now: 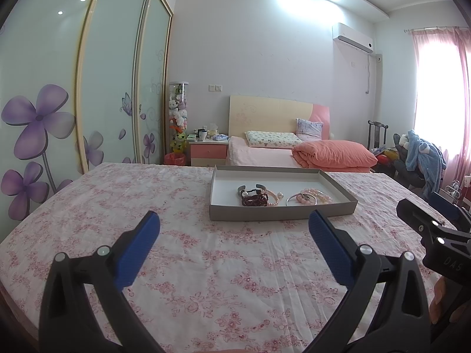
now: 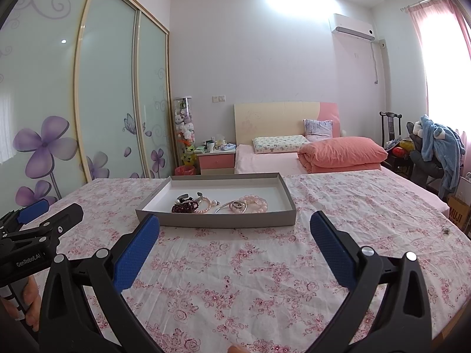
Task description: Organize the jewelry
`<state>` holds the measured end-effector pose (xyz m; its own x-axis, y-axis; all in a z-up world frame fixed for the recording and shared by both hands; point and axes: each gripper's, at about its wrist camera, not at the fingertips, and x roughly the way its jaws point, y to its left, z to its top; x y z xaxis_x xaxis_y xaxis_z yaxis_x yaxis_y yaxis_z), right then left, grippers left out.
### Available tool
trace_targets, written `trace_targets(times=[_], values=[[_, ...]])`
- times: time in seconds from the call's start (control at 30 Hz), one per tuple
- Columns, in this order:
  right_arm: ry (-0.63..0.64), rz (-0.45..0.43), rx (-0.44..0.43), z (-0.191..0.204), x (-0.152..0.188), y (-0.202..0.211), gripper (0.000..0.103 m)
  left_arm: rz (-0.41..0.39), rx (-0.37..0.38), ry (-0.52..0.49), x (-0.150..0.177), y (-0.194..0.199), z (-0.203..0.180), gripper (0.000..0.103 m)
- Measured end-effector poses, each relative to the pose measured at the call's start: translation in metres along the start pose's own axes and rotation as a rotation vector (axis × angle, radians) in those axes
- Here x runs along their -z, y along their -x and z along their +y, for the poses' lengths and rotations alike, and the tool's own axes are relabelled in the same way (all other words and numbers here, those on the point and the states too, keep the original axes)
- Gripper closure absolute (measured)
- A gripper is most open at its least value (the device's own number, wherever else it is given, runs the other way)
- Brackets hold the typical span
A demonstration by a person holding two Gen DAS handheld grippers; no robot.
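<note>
**Jewelry gathered in shallow box as two handheld grippers wait over floral tablecloth**

A shallow grey cardboard box [image 1: 282, 210] [image 2: 216, 220] with a white interior is seen lying on a table covered by a pink floral tablecloth [image 1: 206, 264] [image 2: 250, 264]. Inside the box, toward its near wall, the jewelry is grouped in two small clusters. On the left, a dark red beaded bracelet [image 1: 254, 200] [image 2: 184, 206] is piled against a pale pink pearl bracelet [image 1: 273, 198] [image 2: 206, 206], with a black and silver cuff [image 1: 250, 189] [image 2: 188, 197] just behind them. On the right, a thin silver bangle [image 1: 300, 200] [image 2: 228, 207] is laid touching a chunky pink bead bracelet [image 1: 316, 194] [image 2: 254, 203]; in the right wrist view a silver ring [image 2: 238, 205] is seen resting within that cluster. The far half of the box is shown bare.

The left gripper [image 1: 234, 223] [image 2: 44, 209] is held above the cloth on the near side of the box, its blue-padded fingers [image 1: 141, 247] spread wide with nothing between them. The right gripper [image 2: 234, 225] [image 1: 432, 206] is held just beside it, likewise fully spread and empty, its near-left finger [image 2: 138, 253] overlapping the box's near-left corner in the picture.

One small metallic piece [image 2: 446, 230] is left on the cloth near the table's right edge, well apart from the box; what it is cannot be told.

Beyond the table, a bed [image 1: 265, 156] [image 2: 265, 158] with a folded coral quilt [image 1: 335, 154] [image 2: 343, 153] and a frosted sliding wardrobe with purple flowers [image 1: 38, 123] [image 2: 44, 147] are visible.
</note>
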<state>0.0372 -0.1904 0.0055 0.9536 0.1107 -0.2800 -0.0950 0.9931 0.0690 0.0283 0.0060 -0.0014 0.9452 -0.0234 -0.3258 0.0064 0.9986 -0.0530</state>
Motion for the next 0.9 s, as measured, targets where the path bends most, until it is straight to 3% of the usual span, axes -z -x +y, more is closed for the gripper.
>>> trace_targets(times=[0.9], values=[[-0.001,0.005,0.000,0.0018,0.0034,-0.0007,0.002,0.003,0.003,-0.003,0.0015,0.0006,-0.0026,0.004]])
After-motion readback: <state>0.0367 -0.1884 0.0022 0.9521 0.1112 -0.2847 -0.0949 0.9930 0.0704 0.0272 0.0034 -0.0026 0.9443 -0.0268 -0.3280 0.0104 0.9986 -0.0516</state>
